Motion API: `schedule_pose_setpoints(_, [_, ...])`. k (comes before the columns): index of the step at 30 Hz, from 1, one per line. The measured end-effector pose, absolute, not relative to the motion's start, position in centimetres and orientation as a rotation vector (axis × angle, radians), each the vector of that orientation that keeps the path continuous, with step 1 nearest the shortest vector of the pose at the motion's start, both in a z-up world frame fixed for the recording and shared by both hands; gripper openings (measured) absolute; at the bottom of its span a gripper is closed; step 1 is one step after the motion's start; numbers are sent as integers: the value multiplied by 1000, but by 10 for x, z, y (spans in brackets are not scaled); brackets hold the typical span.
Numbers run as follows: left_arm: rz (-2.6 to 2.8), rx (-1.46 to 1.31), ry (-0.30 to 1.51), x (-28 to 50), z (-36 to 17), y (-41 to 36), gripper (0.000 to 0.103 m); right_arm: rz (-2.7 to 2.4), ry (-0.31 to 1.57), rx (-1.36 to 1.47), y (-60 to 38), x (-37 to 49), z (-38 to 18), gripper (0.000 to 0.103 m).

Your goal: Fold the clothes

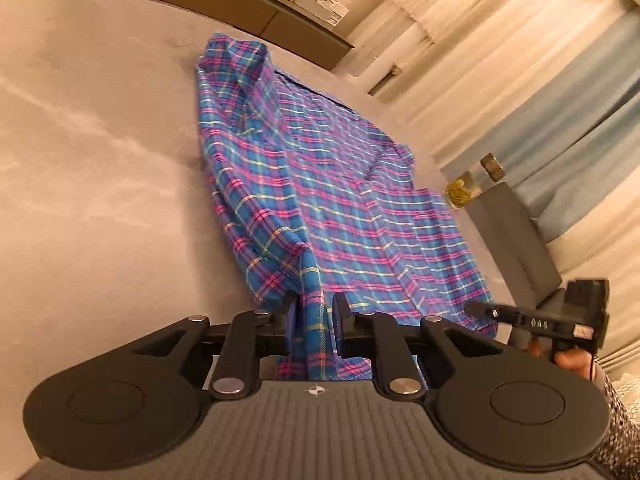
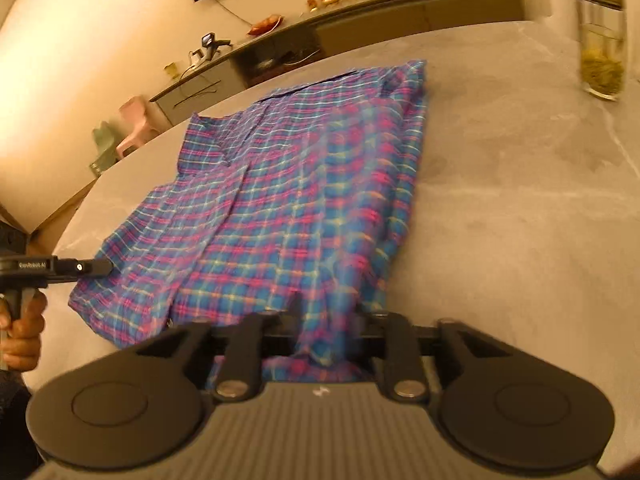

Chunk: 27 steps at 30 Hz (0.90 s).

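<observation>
Lying across a pale grey table [image 1: 100, 152], a blue and pink plaid shirt [image 1: 320, 184] is spread with its collar end away from both cameras and its hem end toward them. One long side is folded over onto the body, making a thicker ridge along that edge.

In the left wrist view the left gripper [image 1: 314, 314] sits at the near hem, and a narrow band of plaid cloth rises between its two fingers. The jaws stand fairly narrow with the fabric filling most of the gap; whether the pads actually pinch it cannot be told. To the right in the same view, the right gripper [image 1: 478, 308] reaches in over the shirt's near corner, held by a hand [image 1: 568, 358] whose speckled sleeve [image 1: 620, 432] runs off the frame.

In the right wrist view the picture is smeared. The right gripper's jaws stand moderately apart, with a bunched fold of the shirt passing between them at the hem; contact with the pads is too blurred to judge. The left gripper shows at the left edge, its tip at the shirt's side.

A tall glass container [image 2: 602, 40] with yellowish contents stands on the table well apart from the shirt. A long dark sideboard [image 2: 360, 20] with small items runs along the wall behind.
</observation>
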<state>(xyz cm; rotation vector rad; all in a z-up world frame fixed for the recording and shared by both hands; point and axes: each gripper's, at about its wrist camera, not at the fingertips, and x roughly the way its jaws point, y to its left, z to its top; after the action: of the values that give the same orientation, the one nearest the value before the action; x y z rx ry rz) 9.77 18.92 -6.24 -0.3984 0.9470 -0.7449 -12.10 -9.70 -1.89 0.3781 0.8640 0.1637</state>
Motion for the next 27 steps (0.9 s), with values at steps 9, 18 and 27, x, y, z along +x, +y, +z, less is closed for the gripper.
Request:
schedule_pose_setpoints(9, [-733,-268,947,67,-55,169,9,61,785,450,-98,-165,-5,3])
schedule_pose_setpoints(18, [-733,-371,955,59,-68,173,20,-1,867,477,-104,-169,-22,18])
schedule_pose_setpoints(27, [-724,-274,902,37,-46,174,3,12,708,409,-90,-181,12,2])
